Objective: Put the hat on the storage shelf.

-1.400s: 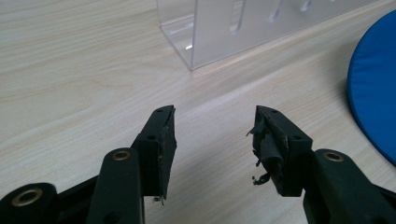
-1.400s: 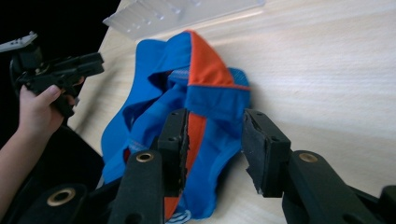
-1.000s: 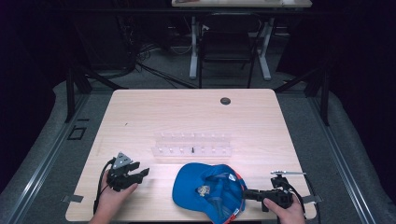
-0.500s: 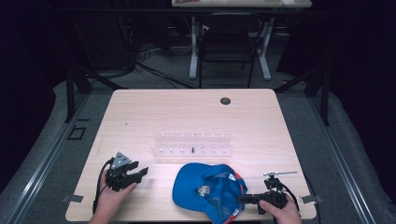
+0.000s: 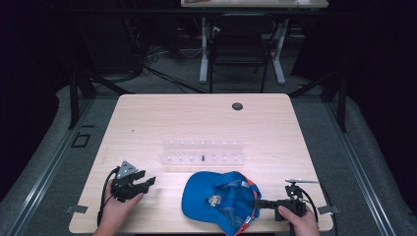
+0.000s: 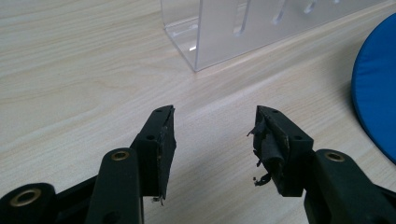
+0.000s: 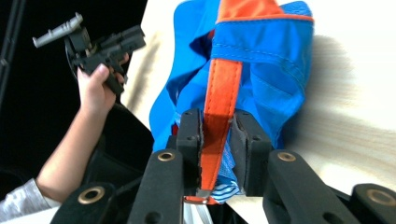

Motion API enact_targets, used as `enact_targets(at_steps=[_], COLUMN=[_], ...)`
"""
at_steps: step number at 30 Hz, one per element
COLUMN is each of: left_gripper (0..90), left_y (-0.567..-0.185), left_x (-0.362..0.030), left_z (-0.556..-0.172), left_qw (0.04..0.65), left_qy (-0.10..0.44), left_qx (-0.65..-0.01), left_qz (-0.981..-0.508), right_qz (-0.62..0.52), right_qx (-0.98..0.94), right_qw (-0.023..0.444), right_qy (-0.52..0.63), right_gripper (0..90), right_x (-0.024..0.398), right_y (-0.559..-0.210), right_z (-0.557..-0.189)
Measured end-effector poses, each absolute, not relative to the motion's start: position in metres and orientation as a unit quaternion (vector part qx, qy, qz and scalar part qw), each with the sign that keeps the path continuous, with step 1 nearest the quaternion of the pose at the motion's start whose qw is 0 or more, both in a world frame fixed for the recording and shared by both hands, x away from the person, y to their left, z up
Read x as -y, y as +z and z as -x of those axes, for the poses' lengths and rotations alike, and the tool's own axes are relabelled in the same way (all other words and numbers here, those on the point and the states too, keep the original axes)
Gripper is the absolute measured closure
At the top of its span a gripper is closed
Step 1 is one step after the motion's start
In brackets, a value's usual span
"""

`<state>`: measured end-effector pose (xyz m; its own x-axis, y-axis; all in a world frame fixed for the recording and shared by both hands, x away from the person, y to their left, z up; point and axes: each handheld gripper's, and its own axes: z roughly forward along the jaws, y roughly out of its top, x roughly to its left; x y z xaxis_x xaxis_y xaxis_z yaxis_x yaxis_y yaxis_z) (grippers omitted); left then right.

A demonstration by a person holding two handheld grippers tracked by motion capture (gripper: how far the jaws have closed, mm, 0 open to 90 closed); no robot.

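A dark studio floor with cables and a chair surrounds the pale wooden table [image 5: 206, 123] in the high view, where a clear acrylic peg rack [image 5: 202, 151] stands across the middle and a blue fabric baseball cap with orange trim [image 5: 219, 199] lies upside down near the front edge. The left gripper [image 5: 147, 183] rests on the table well apart from the cap, while the right gripper [image 5: 260, 203] reaches level into the cap's back edge. In the left gripper view the two black jaws stand spread over bare wood with nothing between them, one end of the rack [image 6: 261, 28] ahead and the cap's blue brim [image 6: 376, 88] at the right edge. In the right gripper view the jaws have just been closing and now pinch the cap's orange adjustment strap [image 7: 222, 116], the pads pressed against it from both sides, with the blue crown [image 7: 275, 70] bunched beyond and the other hand's gripper [image 7: 100, 44] farther off. As I judge it, the work is at an early stage: the grasp on the strap looks made, yet the cap lies on the table and no peg carries it; lifting it and hanging it on the rack appear to be left.
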<state>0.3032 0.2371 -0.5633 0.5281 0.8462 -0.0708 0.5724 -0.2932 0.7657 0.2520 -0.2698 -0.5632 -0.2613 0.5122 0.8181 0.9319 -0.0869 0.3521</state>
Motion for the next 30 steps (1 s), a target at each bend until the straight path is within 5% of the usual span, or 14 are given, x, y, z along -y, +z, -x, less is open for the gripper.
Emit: enact_targets(at_steps=[30], left_gripper=[48.8], left_y=[-0.562], left_x=[-0.236], left_z=[-0.301], left_qw=[0.385], left_qy=[0.180], left_qx=[-0.444], left_qz=[-0.789], right_qz=[0.601], right_qx=[0.665], right_qw=[0.177], right_qy=[-0.407], right_gripper=[77.8], right_x=[0.271], right_y=[-0.524], right_z=[-0.271])
